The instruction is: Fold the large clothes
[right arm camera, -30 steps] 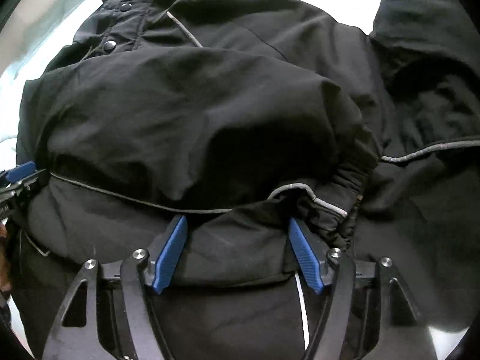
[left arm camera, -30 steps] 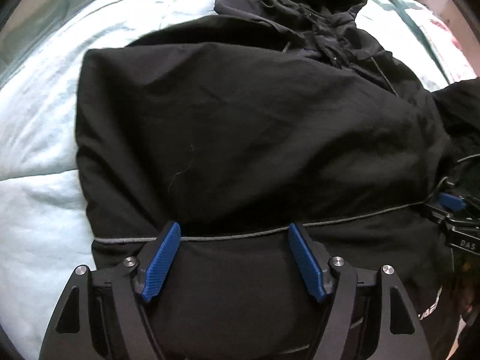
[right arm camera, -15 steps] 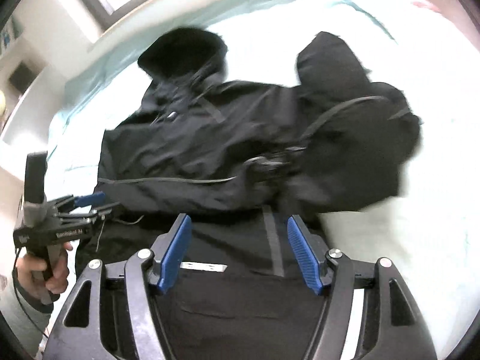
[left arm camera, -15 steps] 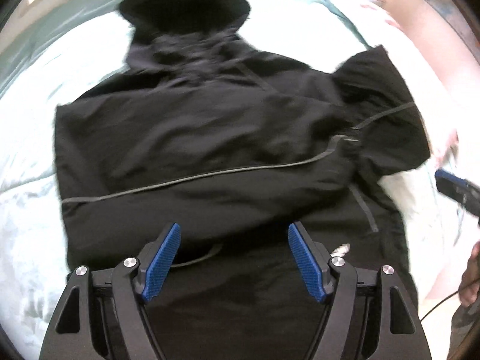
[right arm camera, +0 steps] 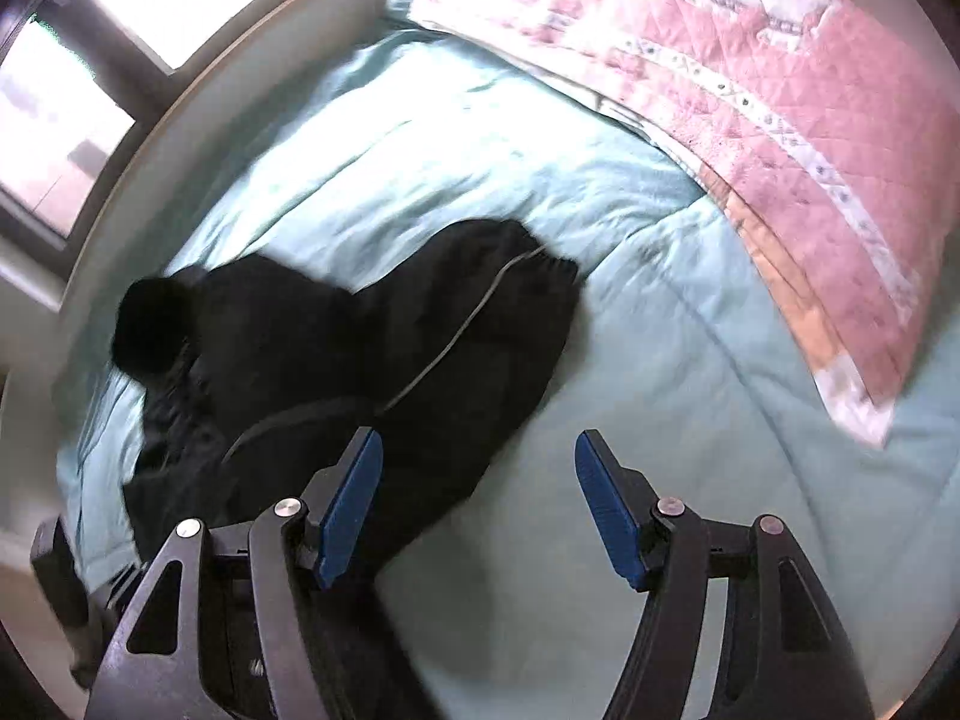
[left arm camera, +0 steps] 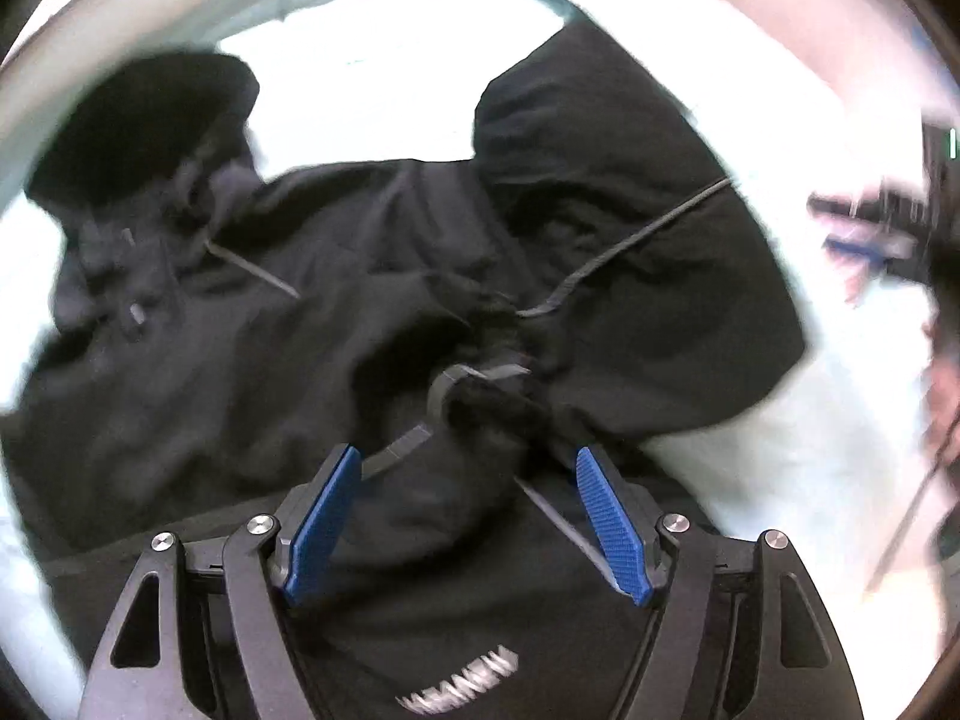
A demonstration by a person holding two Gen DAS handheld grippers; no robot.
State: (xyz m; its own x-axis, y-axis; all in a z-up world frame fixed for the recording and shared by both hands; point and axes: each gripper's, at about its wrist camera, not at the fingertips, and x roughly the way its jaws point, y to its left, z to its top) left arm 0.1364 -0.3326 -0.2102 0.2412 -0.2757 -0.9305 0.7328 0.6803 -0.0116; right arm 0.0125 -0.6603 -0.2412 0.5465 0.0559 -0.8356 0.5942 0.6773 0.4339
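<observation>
Both grippers pulling up & back from black hooded jacket [left arm camera: 312,324]. Left gripper [left arm camera: 468,510] now hanging over folded-in sleeve cuff [left arm camera: 486,396], no longer pressed to fabric. Right gripper [right arm camera: 477,504] swinging right, now over teal bedspread [right arm camera: 630,312]; pink quilt [right arm camera: 750,96] & window [right arm camera: 90,60] coming into view.

The left gripper [left arm camera: 468,516] has its two blue fingers [left arm camera: 321,519] spread wide, nothing between them. The right gripper [right arm camera: 477,510] also has its fingers [right arm camera: 606,516] wide apart and holds nothing.
</observation>
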